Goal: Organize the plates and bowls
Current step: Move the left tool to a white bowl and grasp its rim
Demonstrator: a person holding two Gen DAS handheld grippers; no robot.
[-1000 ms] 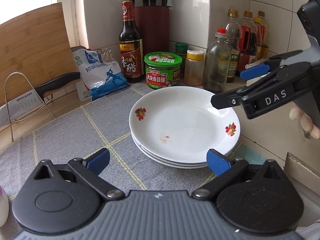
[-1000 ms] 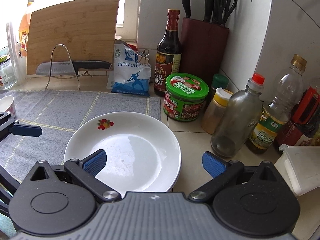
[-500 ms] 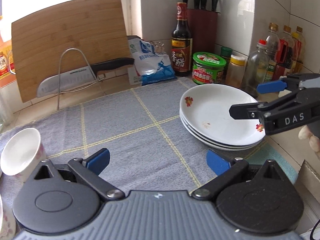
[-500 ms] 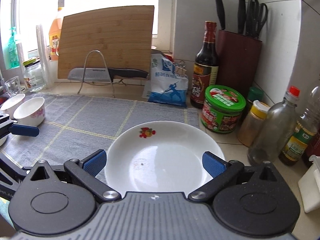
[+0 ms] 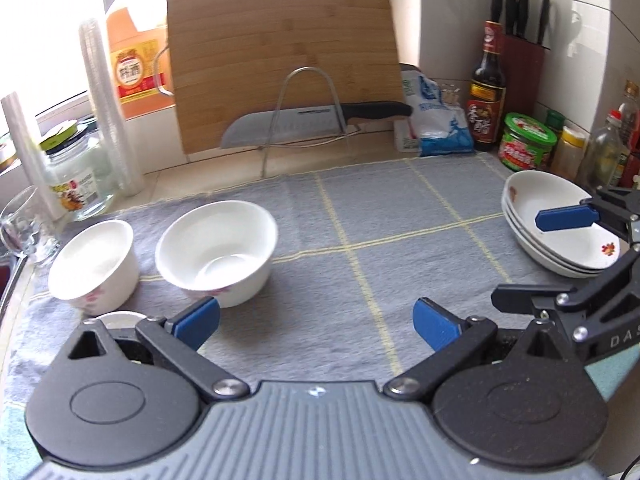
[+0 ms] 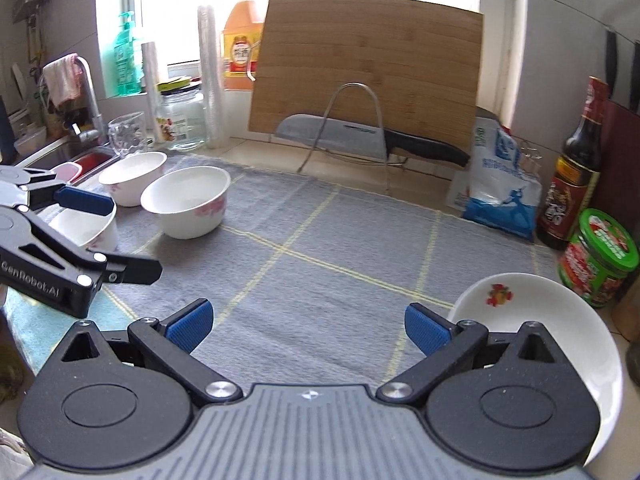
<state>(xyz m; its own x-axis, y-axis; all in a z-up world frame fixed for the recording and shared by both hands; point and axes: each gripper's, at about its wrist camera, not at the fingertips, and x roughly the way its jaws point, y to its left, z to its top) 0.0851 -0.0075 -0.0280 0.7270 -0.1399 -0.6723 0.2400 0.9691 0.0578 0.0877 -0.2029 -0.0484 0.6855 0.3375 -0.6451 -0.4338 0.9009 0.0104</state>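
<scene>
Plates (image 5: 560, 236), white with small fruit motifs, sat stacked at the right end of the grey checked mat (image 5: 360, 216) on the counter (image 5: 240, 172), just in front of a green-lidded jar (image 5: 528, 142). Three white bowls stood apart at the mat's left end: a wide bowl (image 5: 218, 250), a second bowl (image 5: 94, 262) beside it toward the sink, and a nearer third bowl (image 6: 86, 228) partly hidden behind my left gripper (image 5: 316, 318). I held that gripper with its jaws spread wide and empty above the mat, near the wide bowl. My right gripper (image 6: 308, 326) was likewise wide open and held nothing, hovering over the mat with the plate stack just beside its right finger. A bamboo cutting board (image 5: 284, 64) leaned against the wall behind a cleaver (image 5: 312, 120) resting in a wire rack (image 5: 308, 112).
</scene>
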